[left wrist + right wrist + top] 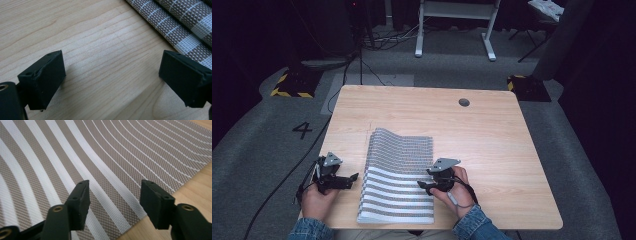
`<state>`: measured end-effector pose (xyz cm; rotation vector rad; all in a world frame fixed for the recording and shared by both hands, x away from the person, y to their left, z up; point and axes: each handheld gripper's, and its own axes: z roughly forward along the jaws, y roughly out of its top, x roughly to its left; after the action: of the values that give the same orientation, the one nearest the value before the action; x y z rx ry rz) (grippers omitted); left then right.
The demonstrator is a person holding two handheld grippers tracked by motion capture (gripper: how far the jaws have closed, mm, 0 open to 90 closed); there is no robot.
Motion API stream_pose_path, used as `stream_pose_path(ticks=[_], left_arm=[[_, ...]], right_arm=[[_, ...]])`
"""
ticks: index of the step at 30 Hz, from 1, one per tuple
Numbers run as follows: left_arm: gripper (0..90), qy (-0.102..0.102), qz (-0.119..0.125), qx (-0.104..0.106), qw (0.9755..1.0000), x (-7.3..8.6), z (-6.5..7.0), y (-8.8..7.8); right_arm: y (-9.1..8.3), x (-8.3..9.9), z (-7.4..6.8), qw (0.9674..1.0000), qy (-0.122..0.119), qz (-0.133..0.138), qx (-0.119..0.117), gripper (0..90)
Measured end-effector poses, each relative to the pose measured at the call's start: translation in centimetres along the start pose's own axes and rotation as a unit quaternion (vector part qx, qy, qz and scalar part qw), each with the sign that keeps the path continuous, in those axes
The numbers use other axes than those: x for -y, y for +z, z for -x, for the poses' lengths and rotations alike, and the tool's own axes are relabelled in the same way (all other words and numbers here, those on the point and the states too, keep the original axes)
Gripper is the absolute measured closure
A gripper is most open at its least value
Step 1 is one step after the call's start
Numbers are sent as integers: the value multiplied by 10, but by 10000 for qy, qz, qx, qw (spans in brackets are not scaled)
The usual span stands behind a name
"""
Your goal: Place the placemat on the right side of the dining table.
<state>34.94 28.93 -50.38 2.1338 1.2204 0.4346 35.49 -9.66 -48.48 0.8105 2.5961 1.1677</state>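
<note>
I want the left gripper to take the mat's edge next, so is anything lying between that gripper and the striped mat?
Nothing visible. The left gripper hangs open over bare table, and the mat lies just beyond its jaws with only wood between. From above, the gap beside the mat's left edge looks free too.

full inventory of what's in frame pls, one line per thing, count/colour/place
placemat: 1, grey-brown with white stripes, near middle of the table, far end humped up
table: 1, light wood, centre of the high view
hole: 1, dark, round, far right of the tabletop
white frame: 1, on the floor beyond the table
number 4: 1, black, on the grey floor left of the table
left gripper: 1, black, open, over bare wood by the placemat's left edge
right gripper: 1, black, open, above the placemat's right edge
</note>
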Motion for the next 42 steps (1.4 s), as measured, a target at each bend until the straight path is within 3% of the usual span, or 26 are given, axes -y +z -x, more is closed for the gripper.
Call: stream_pose_path(ticks=[7,14,17,19,21,24,25,28,29,32,35,41,42], left_arm=[[70,107,6,94,9999,-2,-3,2],[73,90,12,71,9999,-3,-3,2],[92,63,21,79,9999,-2,-2,1],[112,64,75,49,9999,1,-1,-1],[153,69,113,56,9999,2,0,-3],[154,58,104,48,9999,4,1,-4],[154,48,100,47,9999,5,1,-6],[153,50,108,58,9999,5,1,-5],[153,60,108,46,9999,5,1,-5],[152,51,101,81,9999,5,0,-5],[151,40,108,80,9999,4,0,-4],[152,64,116,68,9999,3,0,-3],[152,66,115,69,9999,3,0,-3]], right_arm=[[-7,-26,-15,9998,-150,119,-40,372],[-5,-51,-22,9998,-199,1,-42,391],[2,-64,-27,9994,-319,-27,-102,389],[8,-74,-29,9990,-396,95,-199,410],[15,-84,-33,9992,-316,204,-118,408],[26,-100,-42,9989,-339,202,-263,395],[35,-108,-51,9989,-379,43,-269,374],[42,-113,-58,9985,-454,-134,-264,360],[51,-119,-65,9971,-624,-382,-206,359],[59,-124,-71,9963,-693,-454,-216,357],[66,-130,-79,9968,-601,-464,-230,310],[79,-140,-87,9962,-774,-395,28,239],[84,-139,-89,9965,-692,-446,135,235]])
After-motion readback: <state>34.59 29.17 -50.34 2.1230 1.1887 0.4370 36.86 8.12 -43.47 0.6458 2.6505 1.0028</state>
